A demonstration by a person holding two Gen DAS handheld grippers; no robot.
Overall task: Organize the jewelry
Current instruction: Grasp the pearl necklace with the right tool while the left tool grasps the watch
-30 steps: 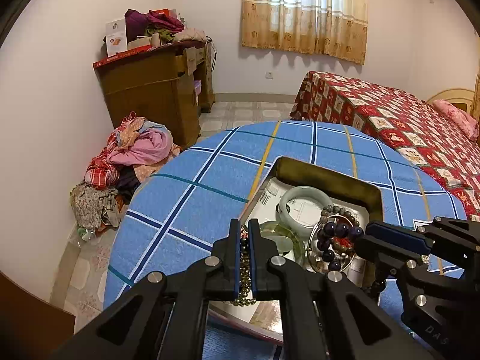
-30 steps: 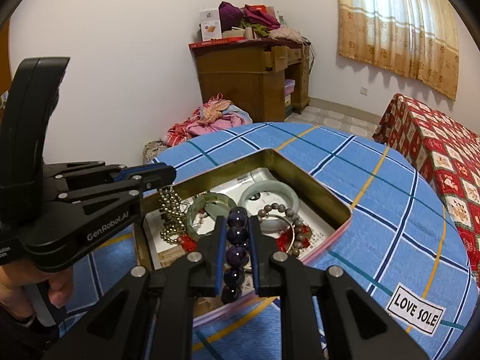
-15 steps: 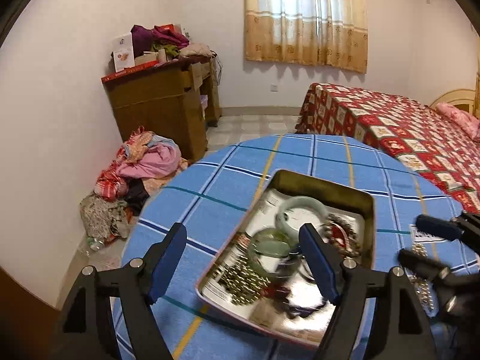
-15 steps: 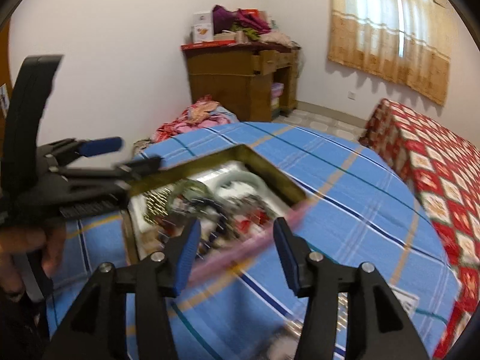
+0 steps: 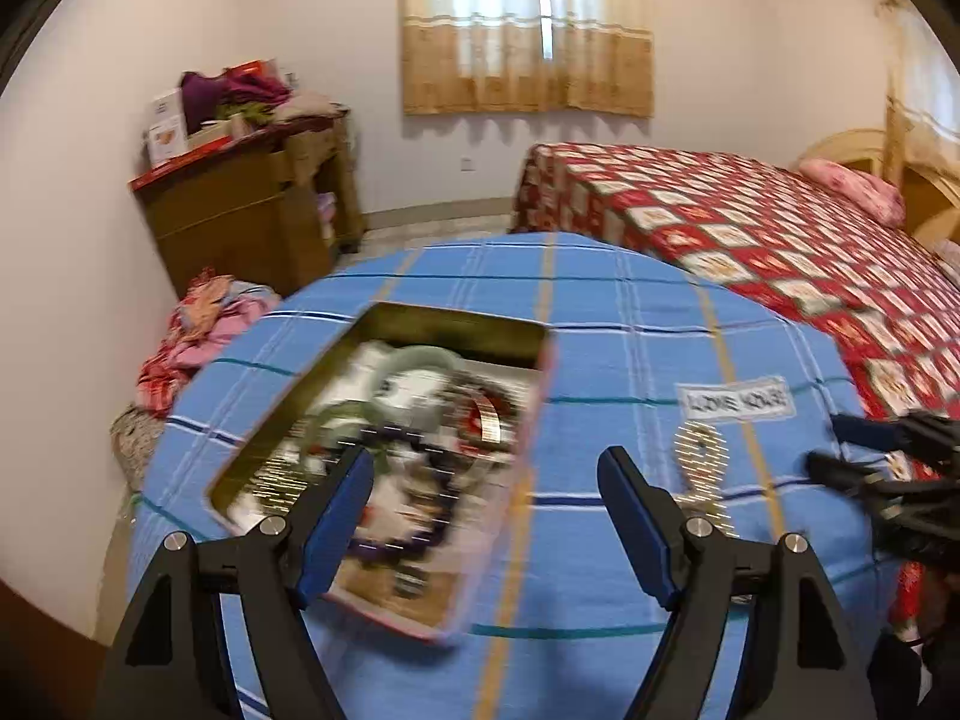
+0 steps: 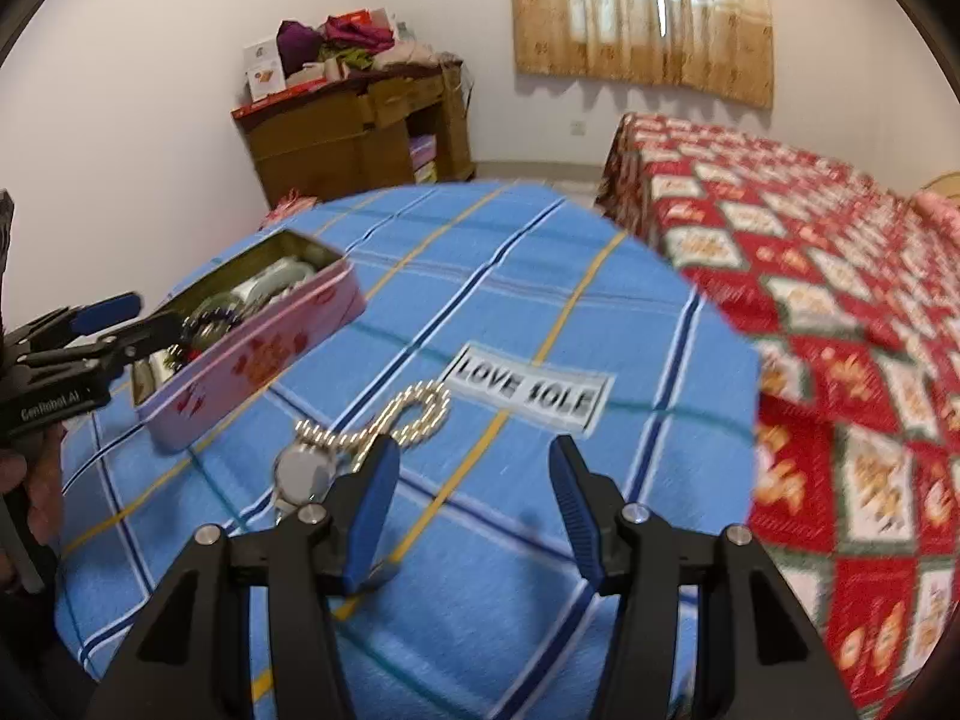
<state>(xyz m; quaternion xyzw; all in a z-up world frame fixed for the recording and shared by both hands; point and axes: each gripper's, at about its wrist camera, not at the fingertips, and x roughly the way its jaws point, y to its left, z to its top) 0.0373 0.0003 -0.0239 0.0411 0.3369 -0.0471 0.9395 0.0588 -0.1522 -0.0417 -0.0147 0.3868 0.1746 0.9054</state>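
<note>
A pink tin [image 6: 252, 360] holding bangles and bead bracelets stands on the round table with the blue checked cloth [image 6: 480, 276]; it also shows in the left wrist view [image 5: 528, 420], blurred. A gold bead necklace with a round silver pendant [image 6: 384, 426] lies on the cloth right of the tin, by the "LOVE SOLE" label [image 6: 528, 396]; it also shows in the left wrist view [image 5: 699, 462]. My left gripper [image 5: 486, 510] is open and empty, above the tin's near right side. My right gripper [image 6: 471, 510] is open and empty, just right of the pendant.
A bed with a red patterned cover [image 6: 810, 252] stands close to the table's right side. A wooden cabinet [image 6: 360, 132] with piled things stands at the back wall. A heap of clothes [image 5: 198, 324] lies on the floor left of the table.
Both grippers opened and let their bead bracelets go into the tin. Both have swung right, away from the tin, and the necklace on the cloth has come into view.
</note>
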